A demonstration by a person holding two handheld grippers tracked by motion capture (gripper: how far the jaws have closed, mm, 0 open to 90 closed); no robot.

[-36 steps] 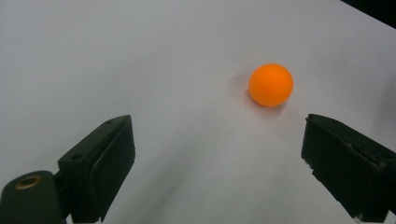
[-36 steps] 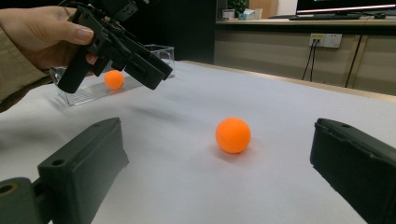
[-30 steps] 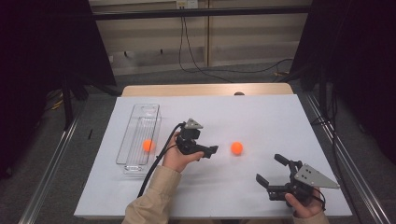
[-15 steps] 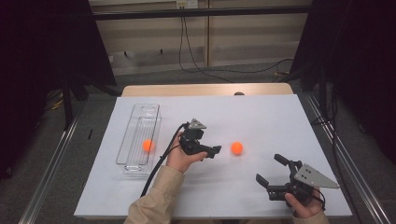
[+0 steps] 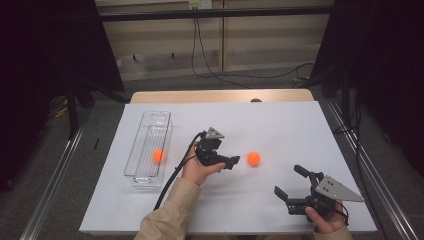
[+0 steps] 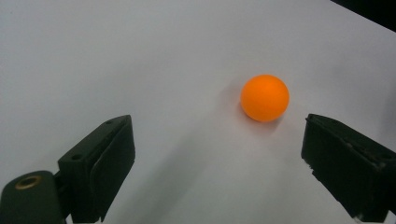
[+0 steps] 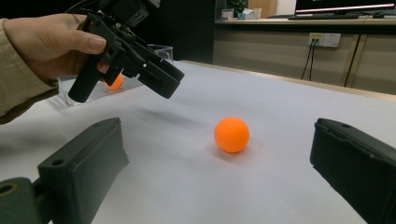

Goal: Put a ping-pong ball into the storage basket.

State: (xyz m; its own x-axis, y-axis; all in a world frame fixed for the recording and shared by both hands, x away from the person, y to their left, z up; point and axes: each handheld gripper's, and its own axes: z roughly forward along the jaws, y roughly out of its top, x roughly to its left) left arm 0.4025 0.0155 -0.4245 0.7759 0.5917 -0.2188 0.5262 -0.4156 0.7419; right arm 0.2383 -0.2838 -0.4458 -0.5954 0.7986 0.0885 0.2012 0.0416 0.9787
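Note:
An orange ball [image 5: 254, 158] rests on the white table top [image 5: 280, 125] near the middle. My left gripper [image 5: 231, 159] hovers just left of it, jaws pointing at it. In the left gripper view the ball [image 6: 265, 98] lies ahead of the open left gripper [image 6: 224, 172], nearer the right-hand jaw and clear of both. My right gripper [image 5: 289, 180] stands open at the front right. Its view has the same ball [image 7: 231, 134] ahead of the right gripper [image 7: 219, 182], with the left gripper [image 7: 135, 51] held above the table behind it. A second orange ball [image 5: 159, 155] lies in the clear tray [image 5: 145, 175].
The clear tray stands lengthwise on the table's left side and appears in the right gripper view as the tray [image 7: 161, 49] with its ball [image 7: 114, 83]. A wooden strip [image 5: 220, 96] borders the table's far edge. A black cable [image 5: 172, 177] trails from the left gripper.
My left gripper has crept slightly to the right, toward the loose ball. The right gripper and both balls have stayed put.

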